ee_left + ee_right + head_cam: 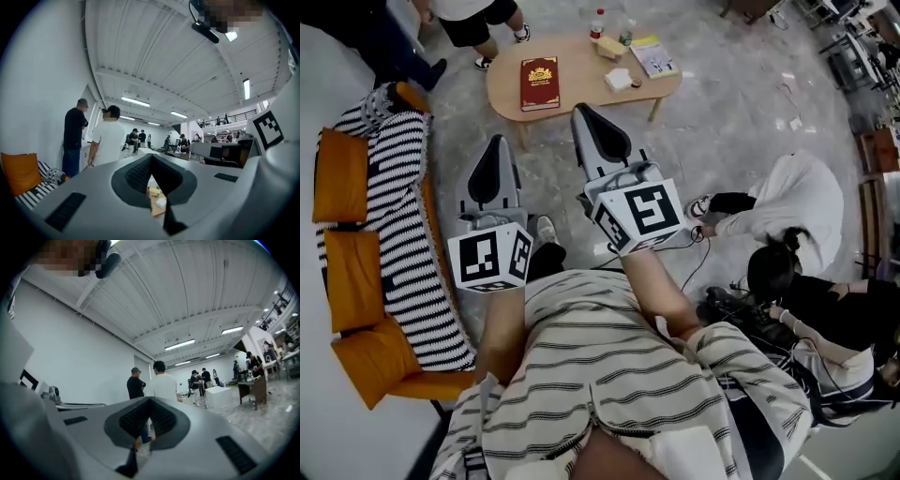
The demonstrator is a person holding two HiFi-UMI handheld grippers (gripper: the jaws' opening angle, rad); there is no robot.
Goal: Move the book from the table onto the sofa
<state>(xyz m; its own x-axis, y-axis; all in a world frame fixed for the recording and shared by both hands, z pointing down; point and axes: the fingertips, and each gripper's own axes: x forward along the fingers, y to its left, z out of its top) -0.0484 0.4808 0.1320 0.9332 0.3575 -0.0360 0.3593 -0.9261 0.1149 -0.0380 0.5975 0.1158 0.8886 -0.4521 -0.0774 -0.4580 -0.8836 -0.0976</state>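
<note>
Lying flat toward the left end of the table (581,86), the red book (540,82) is well apart from both tools. The left claw (493,155) and right claw (595,127) are each pressed closed on nothing and aimed level toward it, likely for an approach. The sofa (352,253) sits at left under a striped throw (398,234) — the book's destination. A gold emblem (541,70) marks the cover — its lettering is too small to read.

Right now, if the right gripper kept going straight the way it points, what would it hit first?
Probably the person in the white shirt standing beyond the table. The right gripper points level, and the low table seems to lie below its path, though depth is unclear.
</note>
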